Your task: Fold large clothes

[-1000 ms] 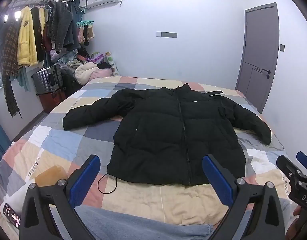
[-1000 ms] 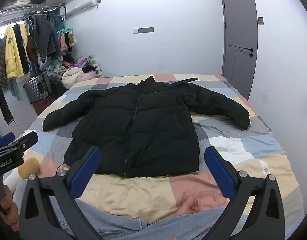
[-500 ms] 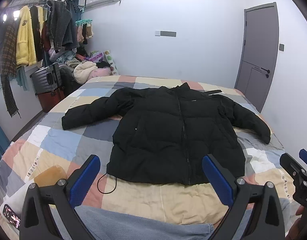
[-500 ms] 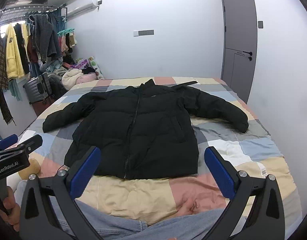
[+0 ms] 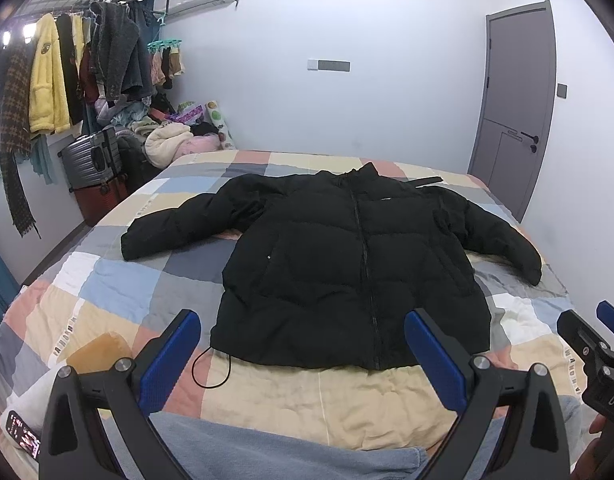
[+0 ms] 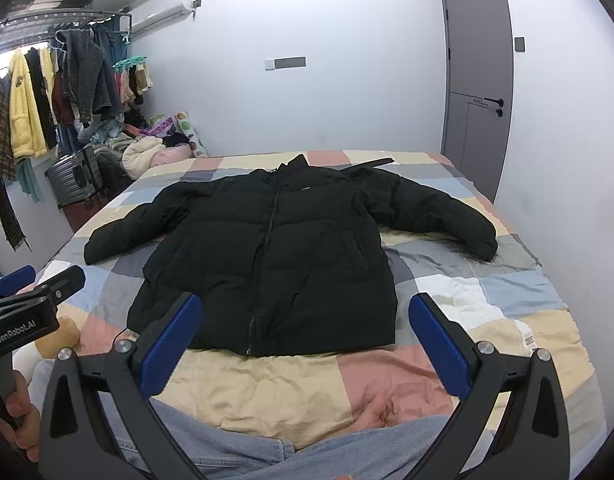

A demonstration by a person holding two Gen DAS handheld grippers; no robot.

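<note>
A black puffer jacket (image 5: pixel 347 264) lies flat and zipped on the patchwork bed, front up, both sleeves spread out; it also shows in the right wrist view (image 6: pixel 275 256). My left gripper (image 5: pixel 303 356) is open and empty, held above the bed's near edge short of the hem. My right gripper (image 6: pixel 303 344) is open and empty, also short of the hem. Each gripper shows at the edge of the other's view: the right one (image 5: pixel 591 344) and the left one (image 6: pixel 31 292).
The bed (image 5: pixel 107 296) has a checked quilt. A clothes rack (image 5: pixel 67 72), suitcases (image 5: pixel 93 160) and a clothes pile (image 5: pixel 175 140) stand at the left. A grey door (image 5: pixel 515 104) is at the right. A black cord loop (image 5: pixel 211 368) lies by the hem. A phone (image 5: pixel 23 434) lies near left.
Both grippers have risen slightly and tilted up, so the jacket sits a little lower in both views. The jacket has not moved.
</note>
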